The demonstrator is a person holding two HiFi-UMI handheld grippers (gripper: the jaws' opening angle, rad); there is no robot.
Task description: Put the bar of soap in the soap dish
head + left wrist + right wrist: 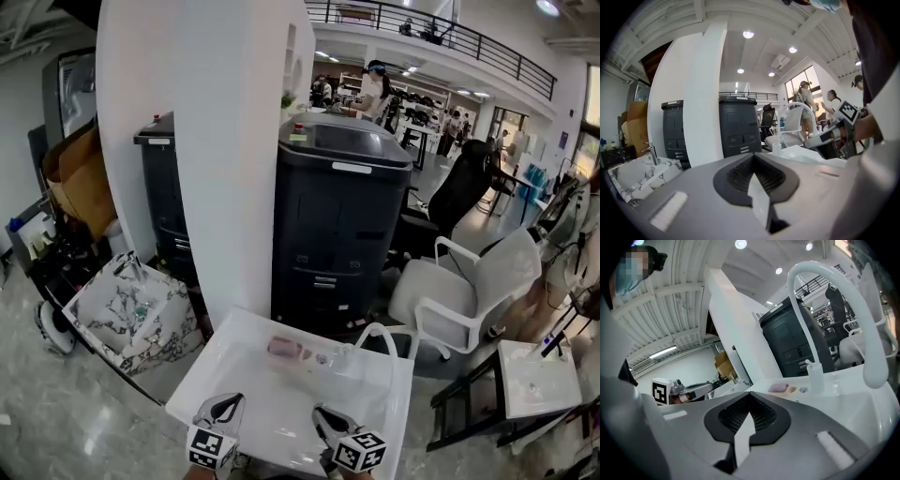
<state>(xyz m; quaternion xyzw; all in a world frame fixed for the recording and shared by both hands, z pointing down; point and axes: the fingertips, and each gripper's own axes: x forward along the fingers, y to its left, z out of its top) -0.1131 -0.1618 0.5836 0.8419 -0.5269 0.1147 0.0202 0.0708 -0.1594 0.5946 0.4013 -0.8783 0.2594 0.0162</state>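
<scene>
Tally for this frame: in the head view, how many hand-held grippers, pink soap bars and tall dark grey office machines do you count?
Hand-held grippers: 2
Pink rectangular bar of soap: 1
Tall dark grey office machines: 2
Total: 5

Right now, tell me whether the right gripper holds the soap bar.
No; the right gripper is shut and empty, while the soap bar lies on the sink ledge.

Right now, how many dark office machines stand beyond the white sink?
2. One machine stands right of the white pillar, behind the sink; a second machine left of it, partly hidden. Others could be hidden.
</scene>
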